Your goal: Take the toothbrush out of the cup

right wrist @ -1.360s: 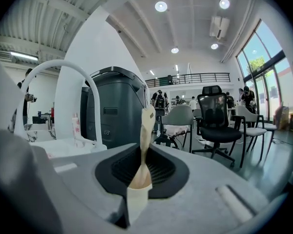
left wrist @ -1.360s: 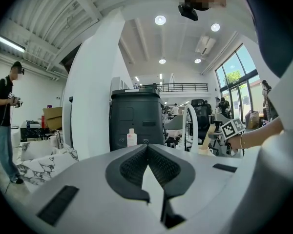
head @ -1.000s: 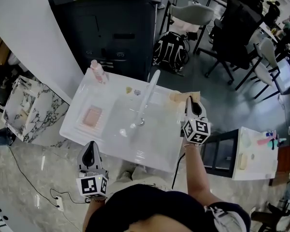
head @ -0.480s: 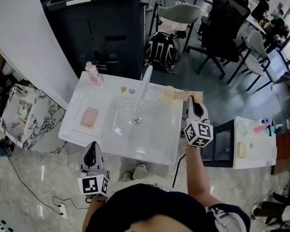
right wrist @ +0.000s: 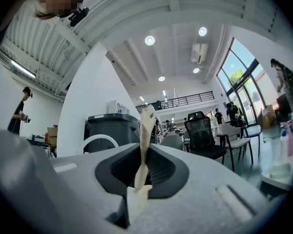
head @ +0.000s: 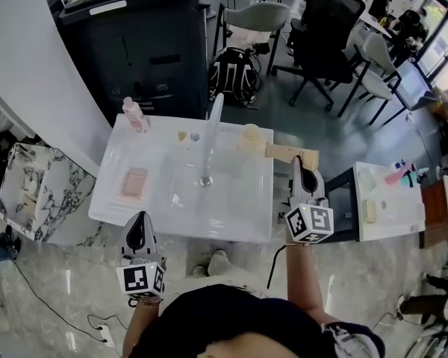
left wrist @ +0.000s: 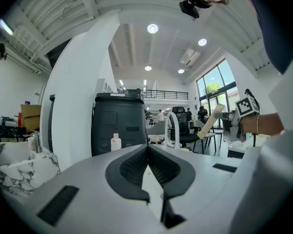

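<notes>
My right gripper (head: 299,161) is shut on a beige toothbrush (head: 287,153), which lies level just past the right edge of the white sink counter (head: 239,222). The brush's free end hangs a short way right of the pale cup (head: 251,133), which stands upright at the counter's back, and does not touch it. In the right gripper view the toothbrush (right wrist: 146,123) sticks up from between the closed jaws of that gripper (right wrist: 143,156). My left gripper (head: 137,221) hovers at the counter's front left edge. Seen in its own view, the left gripper (left wrist: 147,152) is shut with nothing in it.
A curved white faucet (head: 211,125) rises over the basin. A pink bottle (head: 134,113) stands at the back left and a pink soap (head: 134,183) lies on the left side. A black cabinet (head: 134,43) stands behind; office chairs and a backpack (head: 231,73) lie beyond. A low white table (head: 388,200) is at right.
My right gripper has carried the toothbrush to the right and upward, away from the cup. The left gripper has stayed where it was.
</notes>
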Demonstrator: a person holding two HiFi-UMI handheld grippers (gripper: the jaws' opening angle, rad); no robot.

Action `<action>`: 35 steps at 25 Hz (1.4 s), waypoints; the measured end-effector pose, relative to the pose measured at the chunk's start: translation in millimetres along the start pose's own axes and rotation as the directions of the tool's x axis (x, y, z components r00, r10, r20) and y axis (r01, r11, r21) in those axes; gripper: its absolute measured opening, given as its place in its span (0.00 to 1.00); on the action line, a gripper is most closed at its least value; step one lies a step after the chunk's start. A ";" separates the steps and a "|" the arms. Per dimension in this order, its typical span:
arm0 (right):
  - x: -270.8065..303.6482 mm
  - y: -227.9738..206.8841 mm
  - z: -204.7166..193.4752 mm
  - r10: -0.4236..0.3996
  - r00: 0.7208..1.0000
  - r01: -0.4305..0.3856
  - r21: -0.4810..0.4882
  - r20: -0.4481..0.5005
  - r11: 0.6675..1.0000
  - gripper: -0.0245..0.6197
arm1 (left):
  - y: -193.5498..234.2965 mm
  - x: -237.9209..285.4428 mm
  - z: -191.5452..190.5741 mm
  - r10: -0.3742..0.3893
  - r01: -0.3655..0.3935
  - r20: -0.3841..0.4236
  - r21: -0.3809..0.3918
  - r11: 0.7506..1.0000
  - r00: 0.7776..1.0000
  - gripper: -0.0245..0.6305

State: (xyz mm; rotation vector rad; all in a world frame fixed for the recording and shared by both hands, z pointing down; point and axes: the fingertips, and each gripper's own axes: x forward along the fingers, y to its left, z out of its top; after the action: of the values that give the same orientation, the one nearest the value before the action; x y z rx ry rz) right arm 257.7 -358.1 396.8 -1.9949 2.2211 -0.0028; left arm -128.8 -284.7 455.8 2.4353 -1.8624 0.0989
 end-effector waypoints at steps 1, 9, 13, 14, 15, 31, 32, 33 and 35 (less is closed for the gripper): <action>-8.6 0.4 4.3 -0.010 1.000 0.010 0.004 0.009 1.000 0.09 | -2.9 1.8 2.6 -0.019 0.019 0.005 0.005 1.000 1.000 0.04; -73.8 9.8 22.5 -0.081 0.996 0.081 -0.017 0.039 0.997 0.09 | -29.3 15.9 5.4 -0.162 0.162 0.018 0.004 0.987 0.987 0.04; -103.3 15.8 15.9 -0.128 0.991 0.128 0.003 0.026 0.992 0.09 | -34.8 22.8 7.1 -0.216 0.215 0.022 0.015 0.976 0.976 0.04; -110.5 16.8 13.4 -0.138 0.990 0.138 0.012 0.022 0.990 0.09 | -35.4 24.2 6.0 -0.225 0.225 0.020 0.018 0.974 0.974 0.04; -116.9 18.5 11.8 -0.142 0.990 0.142 0.016 0.020 0.990 0.09 | -36.6 25.7 5.5 -0.235 0.235 0.019 0.021 0.972 0.972 0.04; -166.9 42.1 -16.6 -0.135 0.988 0.136 0.005 -0.076 0.991 0.09 | -60.7 38.3 4.0 -0.334 0.334 0.002 0.046 0.942 0.943 0.04; -166.5 43.2 -19.8 -0.132 0.988 0.133 0.010 -0.081 0.991 0.09 | -60.4 38.2 3.0 -0.333 0.332 0.002 0.045 0.942 0.943 0.04; -165.8 44.4 -22.6 -0.128 0.988 0.129 0.014 -0.085 0.991 0.09 | -60.0 38.3 2.6 -0.331 0.330 0.001 0.045 0.943 0.944 0.04; -164.4 46.4 -27.3 -0.120 0.988 0.122 0.022 -0.095 0.992 0.09 | -60.2 38.7 3.9 -0.327 0.327 0.001 0.045 0.944 0.945 0.04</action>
State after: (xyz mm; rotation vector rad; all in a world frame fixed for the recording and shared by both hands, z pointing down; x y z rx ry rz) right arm 225.1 -193.2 437.7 -2.1537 2.1370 -0.1436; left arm -60.6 -306.6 454.4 2.7384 -1.4438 0.1106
